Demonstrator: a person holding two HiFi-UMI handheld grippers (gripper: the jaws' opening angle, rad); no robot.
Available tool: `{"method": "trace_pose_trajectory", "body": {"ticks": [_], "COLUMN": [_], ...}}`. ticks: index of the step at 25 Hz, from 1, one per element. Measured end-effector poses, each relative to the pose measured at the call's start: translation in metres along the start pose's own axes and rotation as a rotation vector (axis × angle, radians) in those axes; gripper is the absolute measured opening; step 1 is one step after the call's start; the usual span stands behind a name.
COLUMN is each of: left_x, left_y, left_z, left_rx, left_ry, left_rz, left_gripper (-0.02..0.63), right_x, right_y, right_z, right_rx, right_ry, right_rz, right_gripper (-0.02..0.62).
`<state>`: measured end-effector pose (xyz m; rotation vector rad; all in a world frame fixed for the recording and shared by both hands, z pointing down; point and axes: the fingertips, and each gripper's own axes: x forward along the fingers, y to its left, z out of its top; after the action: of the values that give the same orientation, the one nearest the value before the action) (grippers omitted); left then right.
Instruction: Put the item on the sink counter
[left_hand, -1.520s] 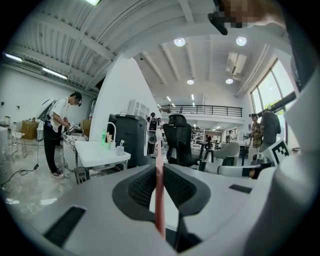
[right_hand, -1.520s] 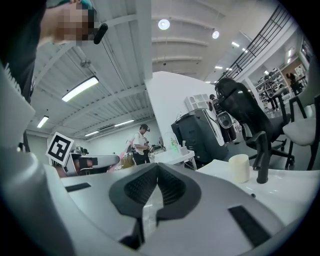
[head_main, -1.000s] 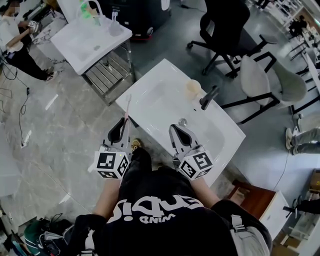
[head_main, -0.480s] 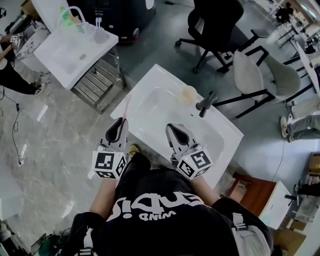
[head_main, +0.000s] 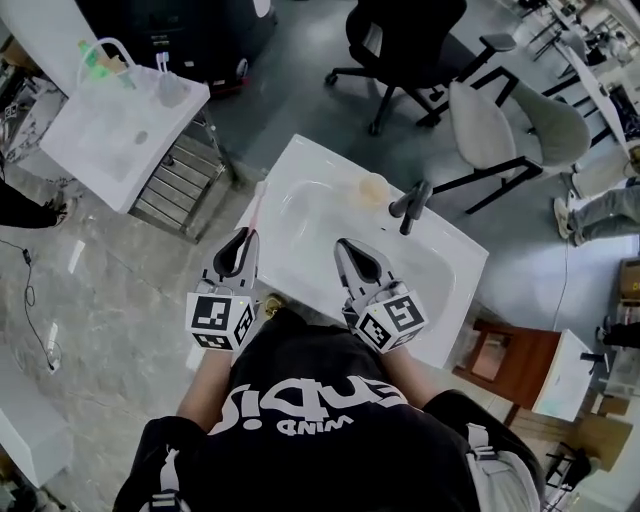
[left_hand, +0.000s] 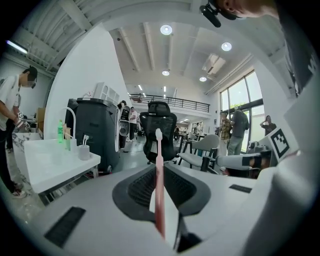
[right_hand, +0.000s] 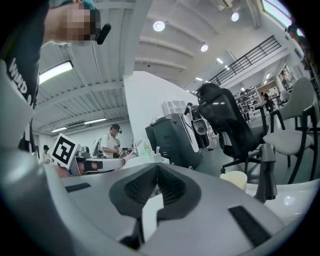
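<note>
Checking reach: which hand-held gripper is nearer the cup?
Right. The right hand-held gripper is just short of the cup; the left hand-held gripper lies farther off, leftward.

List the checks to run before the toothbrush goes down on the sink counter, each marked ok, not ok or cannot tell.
1. Toothbrush clamped in the left gripper: ok.
2. Right gripper empty, jaws together: ok.
3. Bare sink counter near the toothbrush tip: ok.
4. Cup and faucet well apart from the toothbrush: ok.
5. Counter dry: cannot tell.
</note>
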<state>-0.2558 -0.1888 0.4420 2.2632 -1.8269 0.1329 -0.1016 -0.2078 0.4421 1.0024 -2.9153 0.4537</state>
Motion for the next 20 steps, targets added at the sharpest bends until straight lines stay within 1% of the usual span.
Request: {"method": "trace_pose_trajectory", "body": {"ticks": [6, 9, 12, 16, 20], "left_x": [0.021, 0.032, 0.042, 0.057, 0.069], "left_y": [0.009, 0.016, 0.017, 0.015, 0.013], "left_z": [0.003, 0.001, -0.006, -0.013, -0.02], "left_rx": [0.024, 0.039, 0.035, 0.035, 0.049], "left_ry": [0.044, 0.074, 0.103, 0.129, 0.155], "left_rz": [-0.069, -0.082, -0.09, -0.099, -0.107], "left_gripper": [0.063, 0.063, 0.063, 0.063, 0.063], "right_x": [0.006, 0.007, 0.002, 0.002, 0.006], "right_y": [-0.005, -0.008, -0.012, -0.021, -0.026], "right_z": [0.002, 0.004, 0.004, 0.005, 0.008], "right_rx": [0.011, 0.017, 0.03, 0.032, 0.034], "right_ry": [-0.018, -0.027, -0.031, -0.036, -0.041], "right_rz": [-0.082, -0.116, -0.145, -0.163, -0.161], "right_gripper": [0.018, 0.018, 0.018, 0.018, 0.018]}}
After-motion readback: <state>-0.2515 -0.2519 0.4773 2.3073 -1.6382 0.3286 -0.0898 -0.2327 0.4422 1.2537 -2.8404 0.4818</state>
